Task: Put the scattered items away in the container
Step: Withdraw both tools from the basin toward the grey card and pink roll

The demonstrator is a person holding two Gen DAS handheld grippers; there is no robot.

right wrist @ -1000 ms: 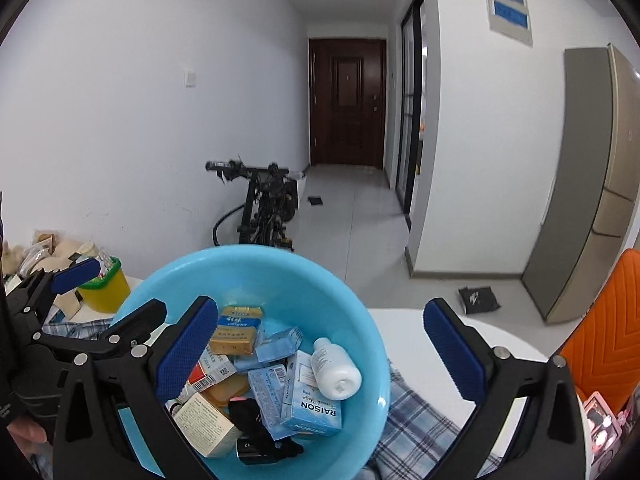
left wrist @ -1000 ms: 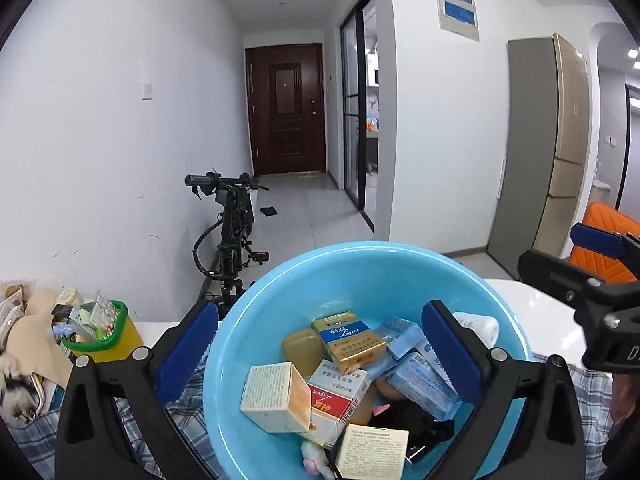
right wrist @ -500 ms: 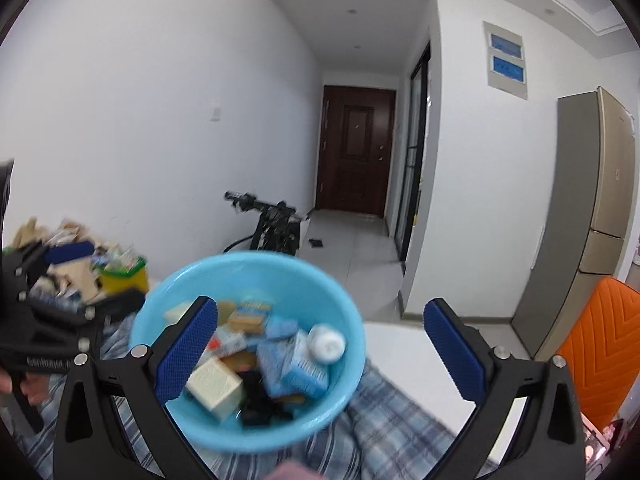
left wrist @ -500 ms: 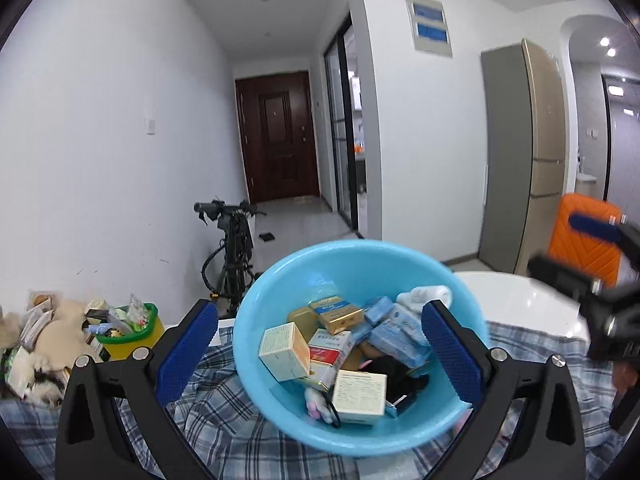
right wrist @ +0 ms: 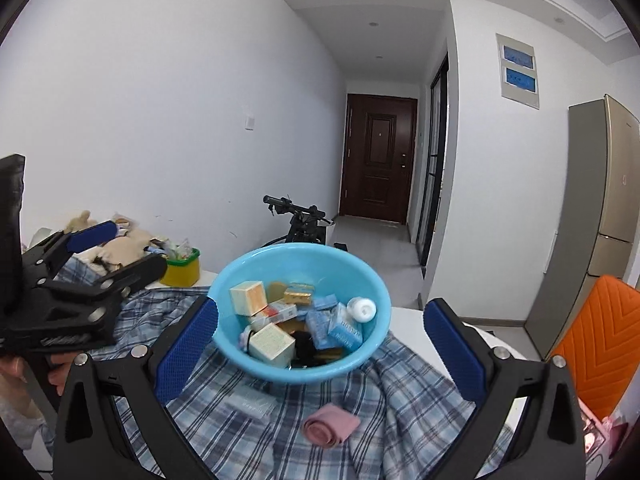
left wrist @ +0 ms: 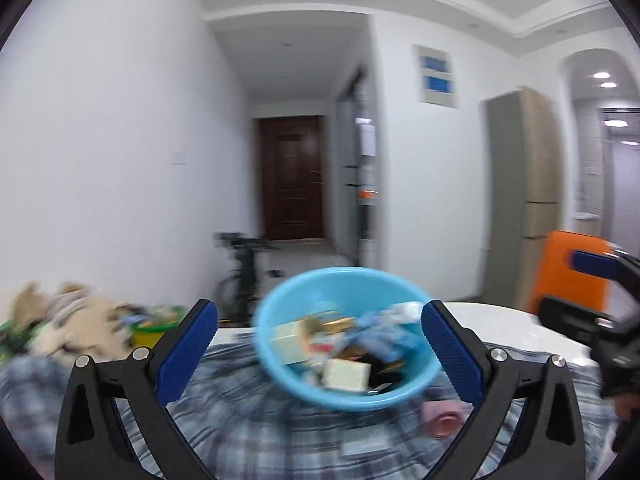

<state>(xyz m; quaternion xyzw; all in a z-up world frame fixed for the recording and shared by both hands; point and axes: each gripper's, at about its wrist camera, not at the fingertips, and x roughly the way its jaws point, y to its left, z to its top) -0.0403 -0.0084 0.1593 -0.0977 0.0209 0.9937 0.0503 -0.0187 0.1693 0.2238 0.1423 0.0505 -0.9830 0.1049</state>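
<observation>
Blue basin (right wrist: 372, 280) full of boxes on plaid cloth (right wrist: 400, 392); left gripper (left wrist: 320, 344), right gripper (right wrist: 320, 340) both wide, empty.

This is a lived-in home, an apartment by its look. A white hallway runs to a dark wooden entry door (right wrist: 378, 160), with a bicycle (right wrist: 300, 224) parked against the wall. A tall fridge (right wrist: 600, 208) stands at the right, and a plaid cloth (right wrist: 400, 392) covers the white counter (right wrist: 404, 316).
</observation>
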